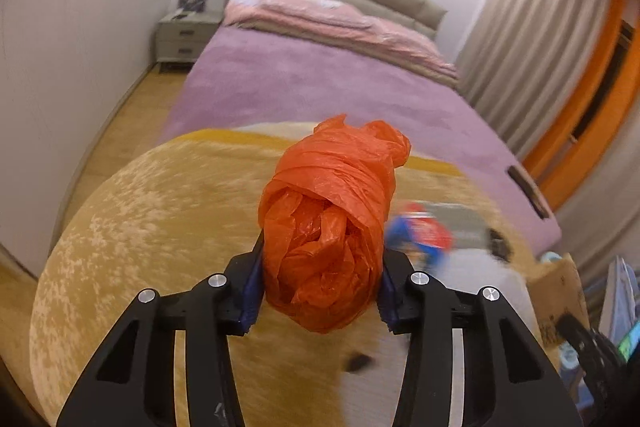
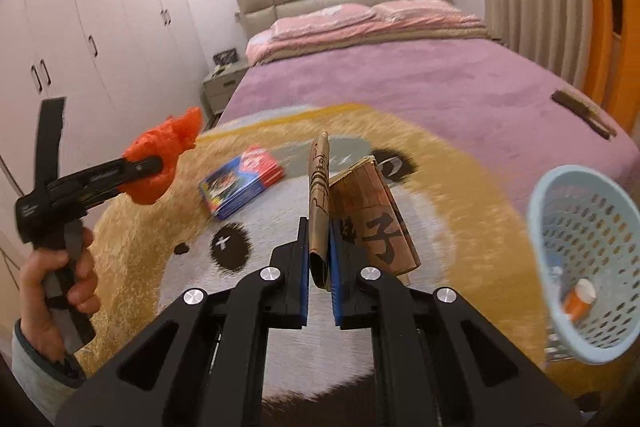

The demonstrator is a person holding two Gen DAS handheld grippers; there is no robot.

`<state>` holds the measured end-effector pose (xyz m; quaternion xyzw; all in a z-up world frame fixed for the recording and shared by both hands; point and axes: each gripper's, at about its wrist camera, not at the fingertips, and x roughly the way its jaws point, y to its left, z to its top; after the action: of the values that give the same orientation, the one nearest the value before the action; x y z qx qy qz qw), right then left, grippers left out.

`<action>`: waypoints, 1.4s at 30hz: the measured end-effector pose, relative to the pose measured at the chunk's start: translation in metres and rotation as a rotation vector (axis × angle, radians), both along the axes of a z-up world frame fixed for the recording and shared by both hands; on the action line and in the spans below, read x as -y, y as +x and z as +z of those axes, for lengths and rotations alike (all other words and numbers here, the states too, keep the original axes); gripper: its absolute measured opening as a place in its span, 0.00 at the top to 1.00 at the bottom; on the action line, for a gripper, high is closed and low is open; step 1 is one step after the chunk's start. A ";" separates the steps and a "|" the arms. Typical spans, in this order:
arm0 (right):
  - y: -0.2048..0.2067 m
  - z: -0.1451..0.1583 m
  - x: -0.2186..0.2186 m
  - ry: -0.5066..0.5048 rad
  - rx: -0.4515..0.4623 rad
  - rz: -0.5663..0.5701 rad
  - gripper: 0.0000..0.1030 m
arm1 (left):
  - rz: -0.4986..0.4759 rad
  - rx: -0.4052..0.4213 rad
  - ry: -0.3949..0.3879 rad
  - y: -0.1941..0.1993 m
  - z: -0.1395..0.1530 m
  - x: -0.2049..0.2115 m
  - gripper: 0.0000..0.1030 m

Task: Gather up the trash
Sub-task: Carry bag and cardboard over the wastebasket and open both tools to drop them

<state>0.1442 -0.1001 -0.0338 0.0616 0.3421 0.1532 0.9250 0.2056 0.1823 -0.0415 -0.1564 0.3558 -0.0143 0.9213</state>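
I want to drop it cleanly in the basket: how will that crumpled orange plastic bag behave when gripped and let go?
The orange plastic bag looks like thin crinkled film, so probably very light and squashy; the left gripper dents its sides. It may spring open or cling to the pads on release. Its loose tail would likely flop, so release low over the blue basket.

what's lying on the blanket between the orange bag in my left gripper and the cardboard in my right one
A blue and red packet lies there on the blanket, between the orange bag and the cardboard. The right wrist view shows it.
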 end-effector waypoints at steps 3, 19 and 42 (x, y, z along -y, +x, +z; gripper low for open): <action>-0.008 0.012 0.026 0.023 0.024 -0.037 0.93 | -0.060 0.038 -0.001 -0.012 0.020 0.032 0.57; -0.034 0.031 0.180 0.100 0.069 -0.295 0.93 | -0.370 0.056 -0.035 -0.036 0.046 0.232 0.57; 0.007 -0.041 0.312 0.132 -0.174 -0.482 0.88 | -0.545 -0.039 -0.011 -0.008 -0.010 0.384 0.30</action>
<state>0.1512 -0.4120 -0.0748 0.2145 0.3849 -0.0552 0.8960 0.1972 -0.2017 -0.0520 -0.0601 0.4022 -0.2604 0.8757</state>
